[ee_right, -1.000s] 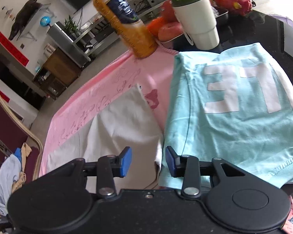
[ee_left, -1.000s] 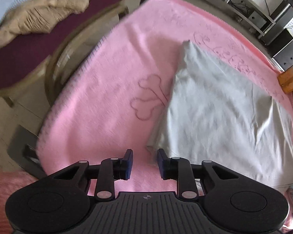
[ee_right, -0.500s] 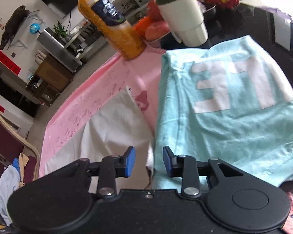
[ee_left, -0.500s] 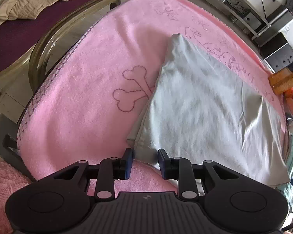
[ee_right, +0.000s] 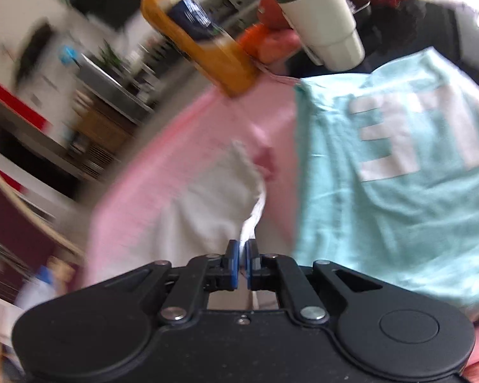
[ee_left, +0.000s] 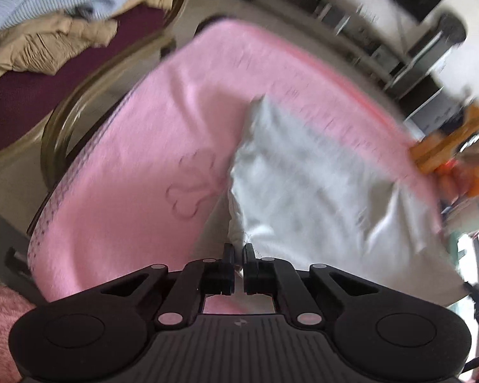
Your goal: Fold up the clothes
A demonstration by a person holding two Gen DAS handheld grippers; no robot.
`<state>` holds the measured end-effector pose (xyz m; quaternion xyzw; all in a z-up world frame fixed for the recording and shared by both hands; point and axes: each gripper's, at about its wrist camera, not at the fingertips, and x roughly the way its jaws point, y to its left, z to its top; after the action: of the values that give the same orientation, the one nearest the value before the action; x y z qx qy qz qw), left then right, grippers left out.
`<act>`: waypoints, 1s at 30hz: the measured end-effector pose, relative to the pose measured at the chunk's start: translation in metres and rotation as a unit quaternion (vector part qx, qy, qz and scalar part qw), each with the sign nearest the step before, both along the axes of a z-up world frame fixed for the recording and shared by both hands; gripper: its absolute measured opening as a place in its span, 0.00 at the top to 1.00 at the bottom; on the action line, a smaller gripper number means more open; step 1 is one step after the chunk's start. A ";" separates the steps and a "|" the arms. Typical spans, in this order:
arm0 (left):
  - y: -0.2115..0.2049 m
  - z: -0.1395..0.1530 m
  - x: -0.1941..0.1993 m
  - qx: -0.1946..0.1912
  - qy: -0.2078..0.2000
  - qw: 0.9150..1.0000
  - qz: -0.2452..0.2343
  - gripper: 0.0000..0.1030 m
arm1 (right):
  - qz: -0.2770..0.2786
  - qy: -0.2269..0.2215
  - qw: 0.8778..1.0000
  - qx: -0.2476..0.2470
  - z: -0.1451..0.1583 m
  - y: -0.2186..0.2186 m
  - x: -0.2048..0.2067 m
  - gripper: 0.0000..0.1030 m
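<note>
Chair (ee_left: 48, 73) with heaped clothes sits in the upper left of my left view. Right of it, the pink blanket (ee_left: 127, 191) carries the white garment (ee_left: 309, 191), its long axis running from lower centre to the upper right of the frame. My left gripper (ee_left: 238, 255) is clenched on its near corner. In the right view, my right gripper (ee_right: 242, 252) pinches another corner; the teal shirt (ee_right: 383, 207) lies just right.

Orange juice bottle (ee_right: 194, 38), white lidded cup (ee_right: 322, 22), fruit (ee_right: 268, 41), maroon chair (ee_left: 28, 89)
</note>
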<state>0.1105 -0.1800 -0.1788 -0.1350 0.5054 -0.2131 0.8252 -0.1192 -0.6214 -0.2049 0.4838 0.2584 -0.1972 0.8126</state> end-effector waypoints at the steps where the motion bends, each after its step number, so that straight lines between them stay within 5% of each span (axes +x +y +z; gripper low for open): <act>1: 0.006 0.004 0.001 -0.020 -0.004 1.000 0.007 0.97 | -0.004 -0.021 1.000 0.017 0.000 -0.002 -0.004 0.95; 4: 0.023 0.011 0.003 -0.064 -0.003 0.997 0.032 0.97 | -0.017 -0.044 0.998 0.046 -0.002 -0.005 -0.016 0.95; 7: 0.033 0.010 0.004 -0.070 0.014 0.996 0.045 0.97 | -0.029 -0.042 0.997 0.060 -0.005 -0.007 -0.026 0.95; 10: 0.026 0.004 -0.003 -0.028 0.024 0.999 0.026 0.97 | -0.039 -0.027 0.997 0.065 -0.008 -0.007 -0.035 0.95; 14: 0.006 -0.007 -0.008 0.051 0.024 0.998 0.000 0.97 | -0.020 0.059 0.998 0.031 -0.014 0.002 -0.030 0.95; 21: -0.024 -0.020 -0.016 0.180 -0.020 0.982 -0.044 0.87 | 0.057 0.175 0.982 -0.049 -0.017 0.025 -0.004 0.87; 24: -0.018 -0.011 -0.020 0.187 -0.054 0.980 -0.032 0.84 | 0.057 0.120 0.990 -0.050 -0.005 0.024 -0.015 0.71; 30: -0.018 0.013 -0.025 0.162 -0.105 0.981 -0.027 0.83 | 0.009 0.023 0.999 -0.037 0.009 0.011 -0.039 0.70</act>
<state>0.0854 -0.1985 -0.1663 0.0376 0.4470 -0.1640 0.8786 -0.1578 -0.6108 -0.1955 0.4465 0.2739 -0.2104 0.8254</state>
